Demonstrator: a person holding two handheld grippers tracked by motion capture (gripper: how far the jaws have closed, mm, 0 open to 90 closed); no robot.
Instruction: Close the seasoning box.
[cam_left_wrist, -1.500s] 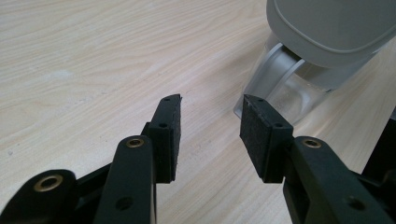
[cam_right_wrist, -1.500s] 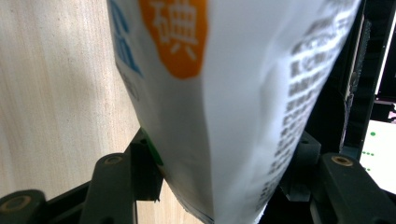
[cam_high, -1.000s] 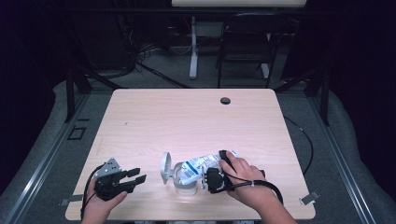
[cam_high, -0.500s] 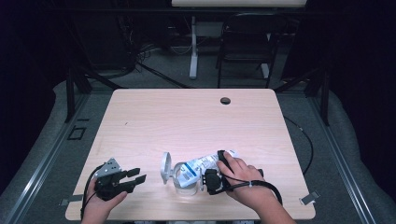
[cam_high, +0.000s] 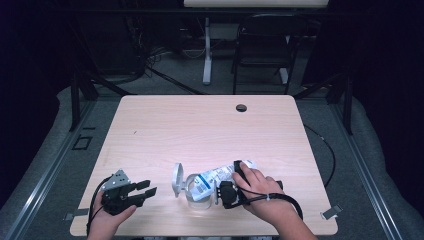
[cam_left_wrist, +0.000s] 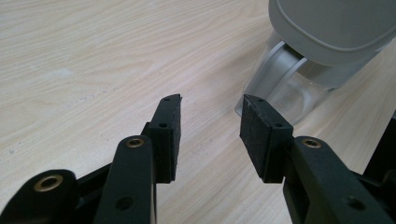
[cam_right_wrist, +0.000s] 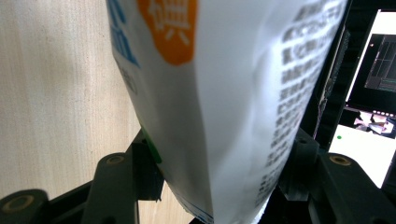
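Observation:
A white pouch (cam_high: 215, 176) with blue print lies tilted at the table's front middle, its lower end at the mouth of a clear container (cam_high: 194, 192). The container's grey lid (cam_high: 177, 180) stands flipped open. My right gripper (cam_high: 219, 189) is shut on the pouch, and a hand is on top of it. In the right gripper view the pouch (cam_right_wrist: 224, 93), with an orange mark and dark text, bulges between both jaws of the right gripper (cam_right_wrist: 224, 156). My left gripper (cam_high: 147, 189) rests open at the front left, pointing at the container. Nothing is between the jaws of the left gripper (cam_left_wrist: 210, 107); the container (cam_left_wrist: 285, 88) and lid (cam_left_wrist: 336, 28) lie just beyond.
The wooden table (cam_high: 200, 130) has a round cable hole (cam_high: 241, 107) near its far edge. A chair (cam_high: 262, 55) and a desk leg (cam_high: 206, 50) stand on the floor behind. A lit monitor (cam_right_wrist: 373, 70) shows past the pouch.

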